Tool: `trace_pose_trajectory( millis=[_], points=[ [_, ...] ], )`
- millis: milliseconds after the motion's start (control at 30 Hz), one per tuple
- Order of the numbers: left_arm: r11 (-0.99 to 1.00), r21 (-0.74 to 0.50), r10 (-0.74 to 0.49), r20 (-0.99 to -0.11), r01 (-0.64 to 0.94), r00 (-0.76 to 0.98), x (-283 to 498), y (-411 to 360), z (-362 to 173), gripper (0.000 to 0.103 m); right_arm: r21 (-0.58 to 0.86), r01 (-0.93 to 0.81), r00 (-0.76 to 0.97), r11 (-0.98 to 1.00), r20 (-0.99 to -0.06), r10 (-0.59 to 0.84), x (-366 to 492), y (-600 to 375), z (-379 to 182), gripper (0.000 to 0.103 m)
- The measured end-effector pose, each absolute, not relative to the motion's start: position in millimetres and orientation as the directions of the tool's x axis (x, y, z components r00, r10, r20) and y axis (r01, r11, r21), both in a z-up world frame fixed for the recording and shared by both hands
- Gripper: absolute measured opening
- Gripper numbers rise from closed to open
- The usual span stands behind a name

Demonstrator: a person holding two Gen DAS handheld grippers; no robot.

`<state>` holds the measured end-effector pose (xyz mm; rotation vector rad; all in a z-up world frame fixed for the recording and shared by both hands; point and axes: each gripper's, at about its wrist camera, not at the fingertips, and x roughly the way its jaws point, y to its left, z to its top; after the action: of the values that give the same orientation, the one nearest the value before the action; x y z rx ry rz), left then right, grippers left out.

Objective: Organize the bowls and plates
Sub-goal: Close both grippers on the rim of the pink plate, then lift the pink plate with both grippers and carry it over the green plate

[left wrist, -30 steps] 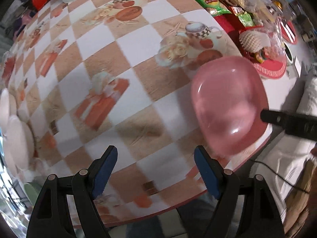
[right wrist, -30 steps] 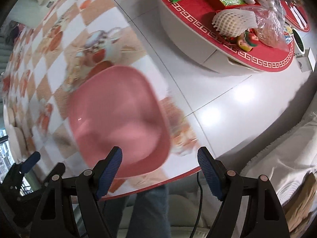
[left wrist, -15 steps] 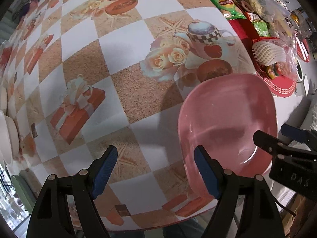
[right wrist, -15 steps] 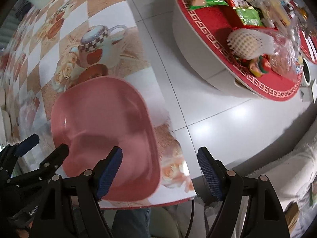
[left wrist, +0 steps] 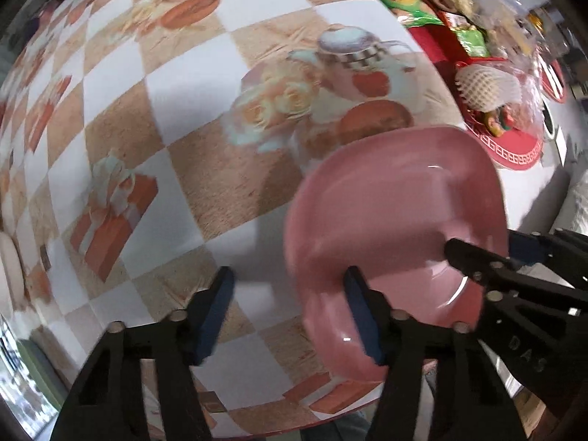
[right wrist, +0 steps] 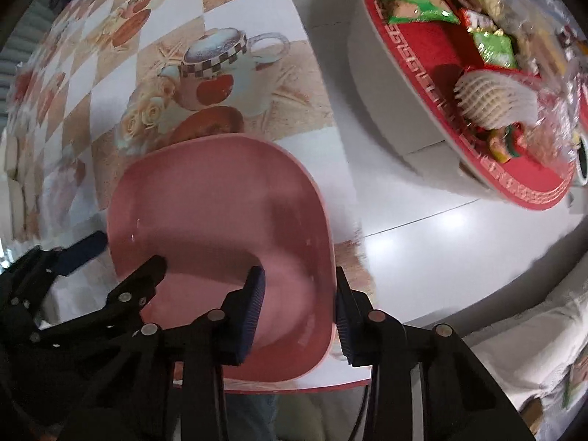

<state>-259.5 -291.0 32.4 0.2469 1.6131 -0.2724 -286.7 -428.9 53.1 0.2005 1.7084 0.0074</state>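
A pink squarish bowl (left wrist: 397, 220) sits at the near right corner of the checkered table (left wrist: 183, 169). It also shows in the right wrist view (right wrist: 220, 205). My left gripper (left wrist: 290, 316) is open; its right finger sits inside the bowl over the left rim, its left finger outside. My right gripper (right wrist: 297, 312) straddles the bowl's right rim, one finger inside and one outside, with a gap still between pads and rim. The right gripper shows in the left wrist view (left wrist: 514, 257).
A round red-topped low table (right wrist: 477, 117) with snack packets stands to the right across a white tiled floor (right wrist: 422, 239). Pale plates (left wrist: 7, 257) lie at the table's far left edge. The table edge runs just below the bowl.
Both grippers have moved in onto the bowl. The right gripper's fingers have narrowed around the right rim; the left gripper's right finger has come over the left rim.
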Motion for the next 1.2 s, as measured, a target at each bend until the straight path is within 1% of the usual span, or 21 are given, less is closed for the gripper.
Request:
trace_pose_trajectory(
  millis=[33,67,100,233,467,800,967,1067,1200],
  points=[
    [0.941,-0.033,-0.014,-0.998,0.338,-0.058,-260,-294,34,0.048,0.141,0.132,-0.133,0.981,-0.978,0.159,-288,-427,53,0.038],
    [0.935,-0.040,-0.021,-0.998,0.351,-0.060,-262,-297,34,0.039,0.161,0.134,-0.136,0.978,-0.974,0.179,-291,-424,55,0.038],
    [0.931,-0.034,-0.014,-0.998,0.364,-0.057,-264,-300,34,0.038,0.145,0.124,-0.142,0.982,-0.977,0.162,-293,-418,55,0.037],
    [0.939,-0.031,-0.014,-0.999,0.341,-0.053,-268,-280,33,0.038,0.155,0.108,-0.153,0.982,-0.973,0.171,-297,-397,54,0.037],
    [0.956,-0.006,0.005,-0.999,0.295,-0.035,-280,-226,34,0.038,0.169,0.005,-0.179,0.986,-0.970,0.167,-304,-328,55,0.037],
    [0.989,0.041,0.046,-0.998,0.139,-0.033,-303,-118,35,0.038,0.207,-0.142,-0.196,0.968,-0.964,0.177,-312,-202,61,0.037],
    [0.993,0.074,0.077,-0.997,0.093,-0.027,-309,-74,35,0.036,0.210,-0.165,-0.191,0.964,-0.965,0.177,-316,-152,65,0.037],
    [0.992,0.083,0.086,-0.996,0.094,-0.031,-312,-60,35,0.036,0.223,-0.147,-0.204,0.964,-0.960,0.191,-322,-137,64,0.037],
    [0.991,0.069,0.071,-0.997,0.115,-0.014,-315,-52,35,0.036,0.188,-0.144,-0.185,0.971,-0.970,0.160,-332,-126,66,0.037]
  ],
)
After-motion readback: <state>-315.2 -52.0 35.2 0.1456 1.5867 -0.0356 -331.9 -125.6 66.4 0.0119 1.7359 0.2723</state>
